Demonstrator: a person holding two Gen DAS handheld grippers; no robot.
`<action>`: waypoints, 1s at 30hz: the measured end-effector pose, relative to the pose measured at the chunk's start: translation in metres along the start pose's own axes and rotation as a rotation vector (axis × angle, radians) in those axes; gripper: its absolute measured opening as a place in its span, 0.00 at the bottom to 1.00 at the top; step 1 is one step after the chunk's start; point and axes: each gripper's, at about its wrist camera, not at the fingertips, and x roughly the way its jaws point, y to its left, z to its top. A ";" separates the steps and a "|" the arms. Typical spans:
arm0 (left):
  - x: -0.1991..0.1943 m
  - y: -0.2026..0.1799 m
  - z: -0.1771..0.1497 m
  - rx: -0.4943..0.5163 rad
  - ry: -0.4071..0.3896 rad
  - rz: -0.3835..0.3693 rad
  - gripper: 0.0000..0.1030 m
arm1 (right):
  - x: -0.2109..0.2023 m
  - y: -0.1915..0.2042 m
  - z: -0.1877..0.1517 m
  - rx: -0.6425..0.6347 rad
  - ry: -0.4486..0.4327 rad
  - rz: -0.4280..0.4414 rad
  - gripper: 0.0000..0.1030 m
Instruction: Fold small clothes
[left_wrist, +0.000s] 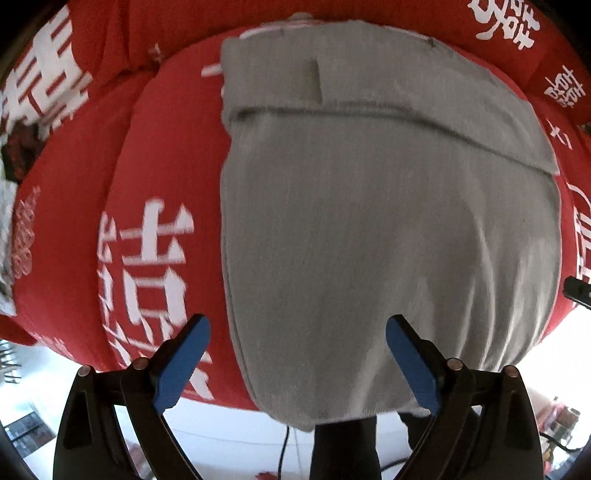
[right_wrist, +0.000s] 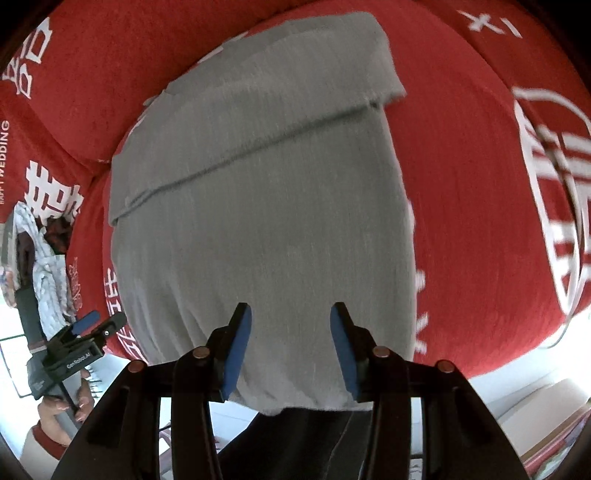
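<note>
A grey knit garment lies flat on the red bedspread, with a folded band across its far part and its near end hanging over the bed's edge. It also shows in the right wrist view. My left gripper is open and empty, its blue pads above the garment's near left part. My right gripper is open and empty, above the garment's near end. The left gripper also shows at the left of the right wrist view, held in a hand.
The red bedspread with white characters covers the bed. A red pillow lies at the far right. Patterned white cloth lies at the bed's left edge. Pale floor lies below the bed's near edge.
</note>
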 end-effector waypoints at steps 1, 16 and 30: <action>0.003 0.003 -0.006 -0.006 0.008 -0.020 0.93 | 0.002 -0.003 -0.005 0.004 0.003 0.007 0.47; 0.071 0.010 -0.097 -0.079 0.183 -0.168 0.93 | 0.065 -0.070 -0.076 -0.054 0.225 -0.048 0.47; 0.073 0.023 -0.099 -0.087 0.166 -0.282 0.14 | 0.086 -0.070 -0.089 0.026 0.297 0.103 0.05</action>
